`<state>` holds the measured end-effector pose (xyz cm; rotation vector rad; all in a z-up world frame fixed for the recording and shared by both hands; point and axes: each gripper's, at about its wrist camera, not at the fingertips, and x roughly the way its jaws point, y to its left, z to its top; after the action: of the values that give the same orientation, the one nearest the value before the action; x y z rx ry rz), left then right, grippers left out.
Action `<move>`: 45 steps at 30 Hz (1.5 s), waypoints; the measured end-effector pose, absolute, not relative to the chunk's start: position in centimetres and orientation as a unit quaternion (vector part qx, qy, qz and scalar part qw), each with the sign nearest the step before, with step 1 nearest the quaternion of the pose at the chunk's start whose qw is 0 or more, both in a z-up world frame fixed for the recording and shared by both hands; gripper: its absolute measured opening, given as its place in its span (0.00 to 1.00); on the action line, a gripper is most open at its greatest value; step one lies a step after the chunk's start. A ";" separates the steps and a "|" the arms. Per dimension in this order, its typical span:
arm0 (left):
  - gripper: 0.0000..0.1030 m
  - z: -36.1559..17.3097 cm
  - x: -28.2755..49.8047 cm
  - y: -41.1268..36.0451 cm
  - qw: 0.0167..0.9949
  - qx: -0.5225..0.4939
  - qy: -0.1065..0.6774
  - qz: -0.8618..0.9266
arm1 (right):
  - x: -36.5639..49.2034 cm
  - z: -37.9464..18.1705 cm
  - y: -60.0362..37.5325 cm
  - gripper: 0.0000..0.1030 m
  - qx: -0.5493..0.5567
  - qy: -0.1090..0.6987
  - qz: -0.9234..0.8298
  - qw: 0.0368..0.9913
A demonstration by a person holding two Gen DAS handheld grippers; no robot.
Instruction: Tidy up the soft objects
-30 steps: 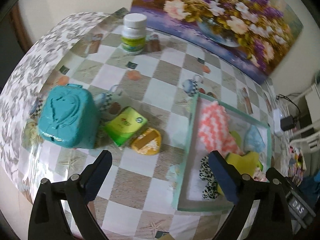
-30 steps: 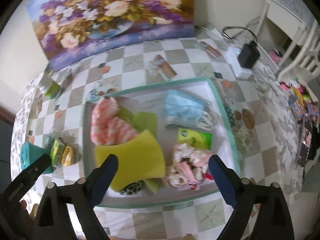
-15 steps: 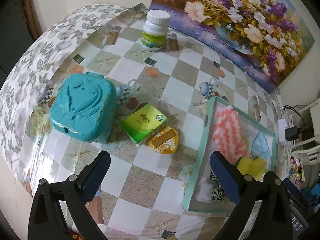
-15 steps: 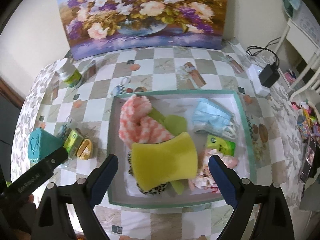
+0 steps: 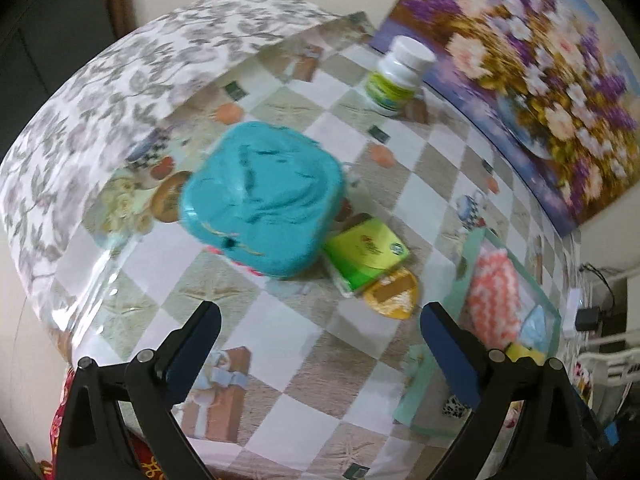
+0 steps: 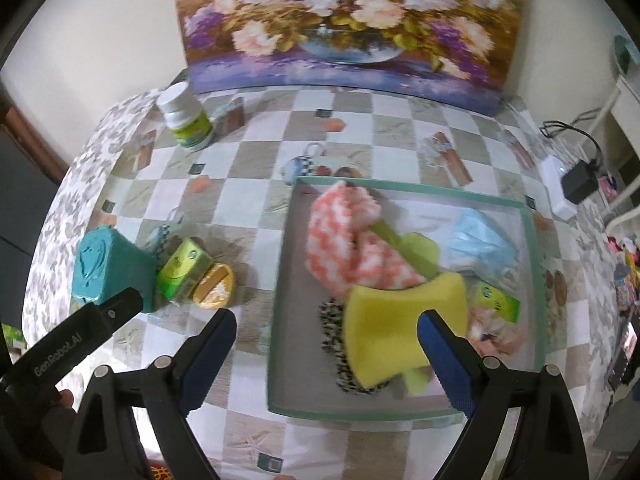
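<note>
Two tongs, left tongs point(image 5: 318, 326) and right tongs point(image 6: 326, 334), gape wide, empty, above the checkered counter point(image 6: 256, 160). A flower painting point(image 6: 344, 20) leans behind. The green tray point(image 6: 280, 320) holds a sponge point(image 6: 384, 328), pink cloth point(image 6: 344, 232) and mask point(image 6: 480, 240).

The left gripper point(image 5: 318, 330) hangs above the table, its two black fingers spread wide with nothing between the blue pads point(image 5: 448, 356). The right gripper point(image 6: 326, 338) is likewise splayed and empty, tilted downward. A hand point(image 6: 52, 408) grips the left tool's handle.
</note>
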<state>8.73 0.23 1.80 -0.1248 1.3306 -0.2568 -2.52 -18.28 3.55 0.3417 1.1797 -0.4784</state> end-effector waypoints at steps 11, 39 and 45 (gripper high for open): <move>0.97 0.0 9.9 4.1 0.765 -0.100 0.634 -0.051 | 0.2 1.8 -15.0 0.91 0.135 0.553 -0.173 0.804; 0.97 -3.8 11.2 6.0 0.717 -0.150 0.680 -0.006 | 4.8 -5.5 -11.8 0.82 0.084 0.585 -0.104 0.800; 0.97 -4.2 11.2 5.9 0.711 -0.153 0.686 -0.003 | 5.5 -6.3 -11.1 0.76 0.067 0.590 -0.087 0.800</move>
<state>11.17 5.89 -4.21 -0.3383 1.5222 -0.0064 5.50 -11.14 -6.28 0.1432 1.2644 -0.1860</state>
